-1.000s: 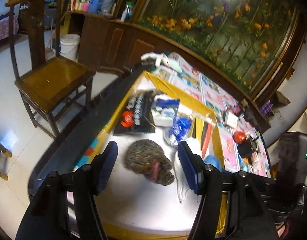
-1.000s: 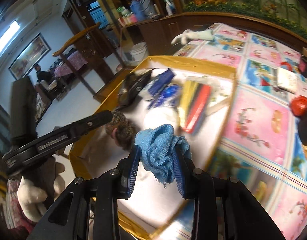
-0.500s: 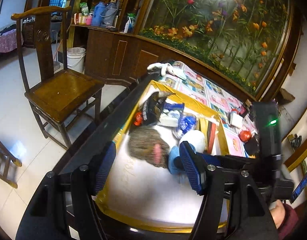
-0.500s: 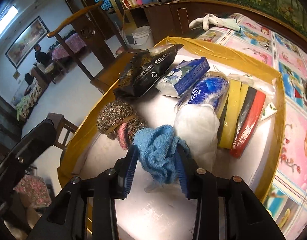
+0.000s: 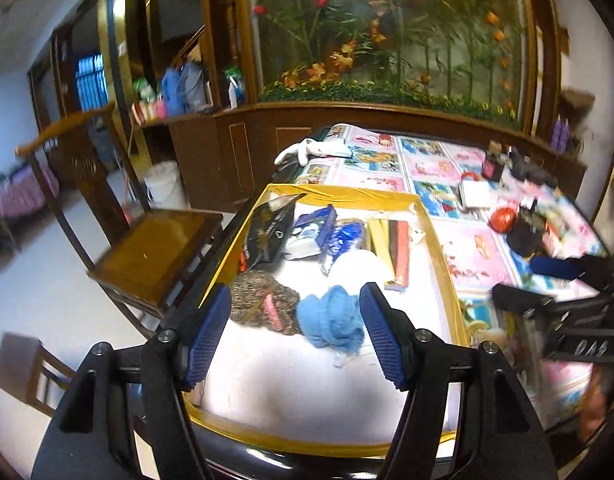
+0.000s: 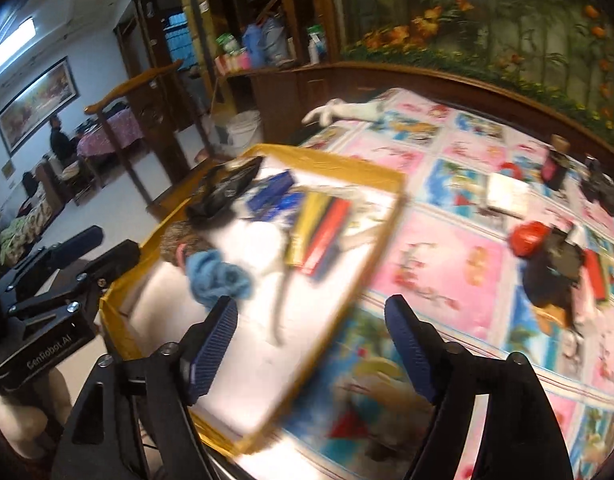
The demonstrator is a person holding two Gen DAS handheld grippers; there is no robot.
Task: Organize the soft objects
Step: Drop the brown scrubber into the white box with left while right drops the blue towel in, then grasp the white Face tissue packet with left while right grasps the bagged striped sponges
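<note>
left hand-held gripper spread about halfway, nothing pinched, hovering above the near part of the yellow-rimmed tray. right hand-held gripper jaws opening, nothing between them, blue pads clear of the blue cloth and hanging over the tray's near right rim and the cartoon-print table cover.

blue cloth lies crumpled on the tray's white floor, touching the speckled brown knit piece on its left; a pink part shows on the knit piece. behind them a white soft bundle, partly in a blue-printed wrapper. further back a black foil pouch against the left rim and a blue-and-white pack just beside it. yellow, black and red strips lie side by side toward the tray's right rim.

on the table outside the tray: white glove-like cloth at the far edge, a red round thing, a white box, dark clutter on the far right, too blurred to tell. wooden chair stands left of the table. right wrist view is motion-blurred. in the left wrist view the right hand-held gripper shows at the right edge, beside the tray.
</note>
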